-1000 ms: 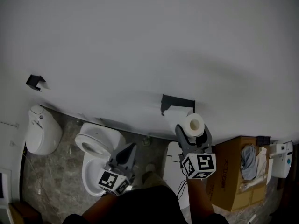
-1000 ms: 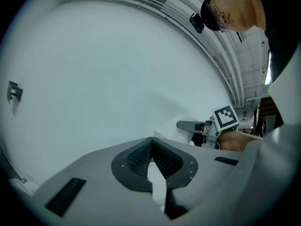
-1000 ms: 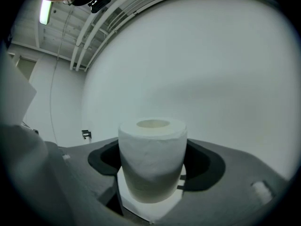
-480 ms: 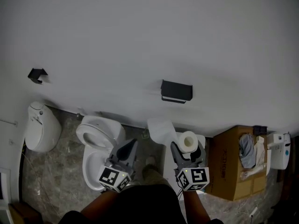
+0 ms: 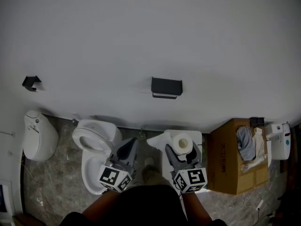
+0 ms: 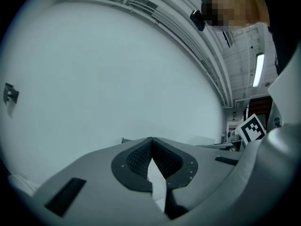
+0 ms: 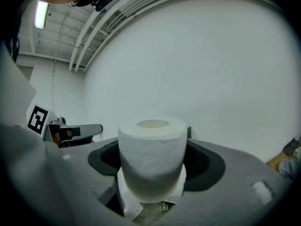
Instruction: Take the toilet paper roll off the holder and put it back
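While clamped upright in the right claw (image 5: 182, 150), below the black holder (image 5: 166, 87): white toilet paper roll (image 7: 151, 149), hollow core up.
One roll, one holder, two claws; left claw (image 5: 131, 144) closed, empty.

A white toilet (image 5: 92, 142) stands against a bare white wall (image 5: 141, 32) on a mottled stone floor (image 5: 51, 182). A rounded white container (image 5: 40, 135) sits to its left. Well to the right, an open cardboard box (image 5: 228, 166) holds grey cloth (image 5: 244, 142).
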Demonstrator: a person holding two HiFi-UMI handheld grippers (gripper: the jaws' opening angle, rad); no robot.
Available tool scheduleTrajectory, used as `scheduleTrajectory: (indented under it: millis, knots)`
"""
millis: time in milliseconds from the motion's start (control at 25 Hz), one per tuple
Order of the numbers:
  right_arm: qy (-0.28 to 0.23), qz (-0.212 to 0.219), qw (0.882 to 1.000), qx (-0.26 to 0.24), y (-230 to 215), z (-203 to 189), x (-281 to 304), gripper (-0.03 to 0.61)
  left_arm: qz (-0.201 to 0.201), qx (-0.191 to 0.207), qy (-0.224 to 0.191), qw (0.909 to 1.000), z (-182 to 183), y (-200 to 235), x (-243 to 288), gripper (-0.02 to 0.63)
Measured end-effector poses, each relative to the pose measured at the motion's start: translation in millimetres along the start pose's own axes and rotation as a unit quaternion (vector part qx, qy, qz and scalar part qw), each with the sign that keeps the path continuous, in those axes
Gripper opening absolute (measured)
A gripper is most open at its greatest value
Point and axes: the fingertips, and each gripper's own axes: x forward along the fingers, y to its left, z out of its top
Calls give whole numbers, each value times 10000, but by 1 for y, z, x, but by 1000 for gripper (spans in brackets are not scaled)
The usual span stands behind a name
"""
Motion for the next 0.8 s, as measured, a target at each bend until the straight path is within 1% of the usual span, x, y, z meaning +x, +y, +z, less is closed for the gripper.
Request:
scheduleTrajectory:
  millis: [120,280,480,600,800]
  knots:
    - [-27,-21,10000,-54,1,3,-2,362,-33,-68,-14,10000,2,-2,1,15]
    - [-203,-35,9997,-110,2,12,1,362,-78,-46,-53,9999,6,-2,3,15]
    - [-265,-54,9996,-127,0,23,11,362,-82,-38,-63,9999,9,1,2,15]
    - [-350,-81,9992,-150,-5,37,26,362,-88,-59,20,9999,3,7,6,15]
    - [-558,-93,9978,-339,-17,68,61,362,-60,-170,135,9997,-9,19,17,15]
